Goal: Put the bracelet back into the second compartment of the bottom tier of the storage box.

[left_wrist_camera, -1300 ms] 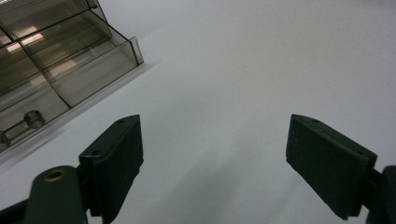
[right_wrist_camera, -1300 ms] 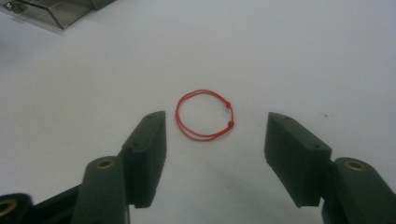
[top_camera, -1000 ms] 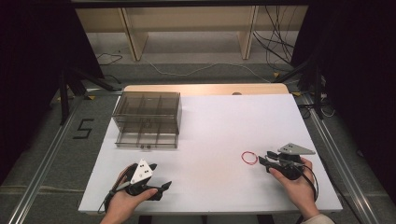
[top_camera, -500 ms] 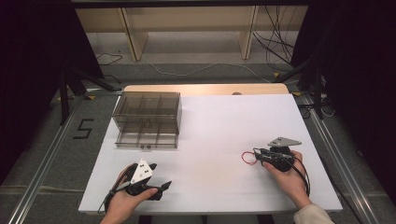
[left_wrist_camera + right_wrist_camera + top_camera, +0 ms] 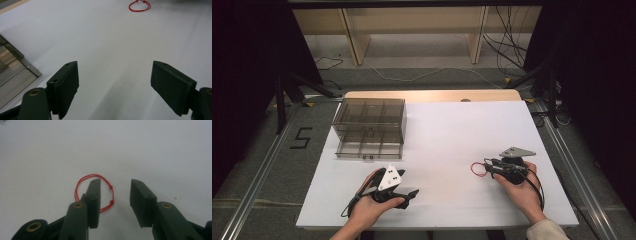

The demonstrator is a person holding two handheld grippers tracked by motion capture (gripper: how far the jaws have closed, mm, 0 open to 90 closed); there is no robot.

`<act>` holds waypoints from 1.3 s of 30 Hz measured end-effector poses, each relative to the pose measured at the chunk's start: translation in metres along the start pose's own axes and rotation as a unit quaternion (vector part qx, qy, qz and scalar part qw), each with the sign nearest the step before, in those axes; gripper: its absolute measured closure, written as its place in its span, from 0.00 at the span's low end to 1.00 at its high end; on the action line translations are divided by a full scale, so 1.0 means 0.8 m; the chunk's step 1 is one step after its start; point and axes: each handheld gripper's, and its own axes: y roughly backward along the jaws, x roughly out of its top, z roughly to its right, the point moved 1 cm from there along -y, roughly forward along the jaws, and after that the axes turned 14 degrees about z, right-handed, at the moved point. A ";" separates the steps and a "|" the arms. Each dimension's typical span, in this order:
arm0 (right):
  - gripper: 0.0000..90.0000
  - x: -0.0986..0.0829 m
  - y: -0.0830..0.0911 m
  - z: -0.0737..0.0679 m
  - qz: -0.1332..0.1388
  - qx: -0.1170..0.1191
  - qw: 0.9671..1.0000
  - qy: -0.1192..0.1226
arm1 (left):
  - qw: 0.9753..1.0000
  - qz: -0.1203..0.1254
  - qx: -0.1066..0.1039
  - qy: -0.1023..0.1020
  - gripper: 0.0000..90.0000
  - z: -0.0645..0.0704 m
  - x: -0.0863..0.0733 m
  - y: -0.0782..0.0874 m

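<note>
Red cord loop (image 5: 94, 193) under right gripper (image 5: 113, 195) | jaws apart; left gripper (image 5: 113, 87) spread wide

1. My right gripper (image 5: 488, 167) has slid left across the table toward the red string loop (image 5: 478, 169); its tips now reach it
2. One of its parted jaws now sits inside the loop, the other just outside

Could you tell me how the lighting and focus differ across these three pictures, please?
High view: the white table is evenly lit against dark surroundings, everything fairly sharp. Left gripper view: soft overall, the red string loop slightly blurred far off. Right gripper view: the loop is crisp, the near fingers soft, with faint shadow beneath them.
</note>
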 end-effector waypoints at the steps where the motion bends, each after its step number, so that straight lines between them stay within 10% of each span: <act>1: 0.72 -0.001 -0.002 0.001 -0.003 0.003 1.000 0.002 | 1.000 -0.003 -0.002 -0.001 0.25 0.002 -0.001 -0.001; 18: 0.97 -0.005 -0.017 0.001 -0.050 0.004 0.999 -0.001 | 1.000 -0.017 0.004 0.010 0.25 -0.004 -0.020 0.024; 39: 1.00 0.008 -0.011 -0.009 -0.013 0.002 1.000 0.004 | 1.000 -0.017 0.002 0.010 0.25 0.000 -0.026 0.040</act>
